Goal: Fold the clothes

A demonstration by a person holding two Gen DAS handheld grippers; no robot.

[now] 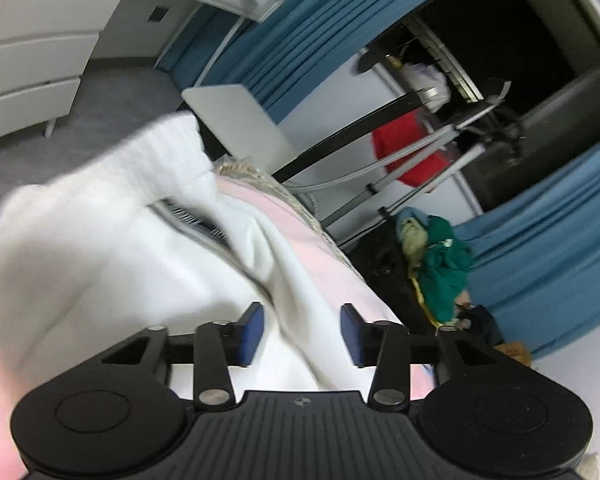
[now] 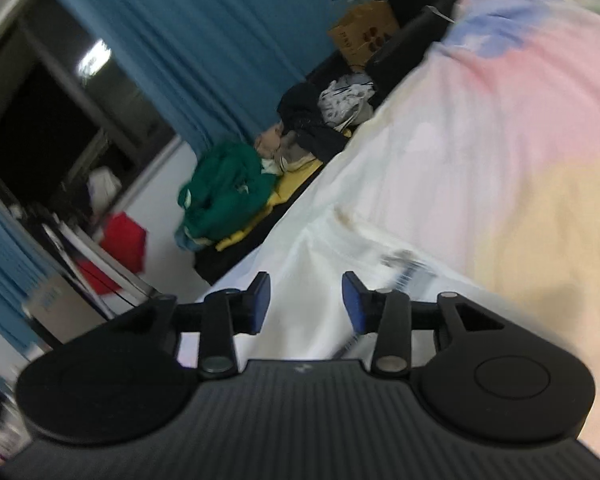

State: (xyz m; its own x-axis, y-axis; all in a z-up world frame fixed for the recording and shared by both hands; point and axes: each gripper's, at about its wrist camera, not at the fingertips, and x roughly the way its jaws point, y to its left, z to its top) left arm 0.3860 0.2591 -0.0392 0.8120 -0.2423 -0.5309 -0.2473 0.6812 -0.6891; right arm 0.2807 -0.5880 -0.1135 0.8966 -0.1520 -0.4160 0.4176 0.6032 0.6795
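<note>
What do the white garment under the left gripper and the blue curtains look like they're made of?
White garment: soft knit cloth, probably cotton-like fleece or jersey; matte, with a ribbed cuff or hem at its raised end and thick, rounded folds. Motion blur hides the weave.
Blue curtains: woven fabric, matte, hanging in even vertical pleats; the fibre cannot be told.

A rumpled white garment [image 1: 112, 248] lies on pastel bedding [image 2: 520, 128].
</note>
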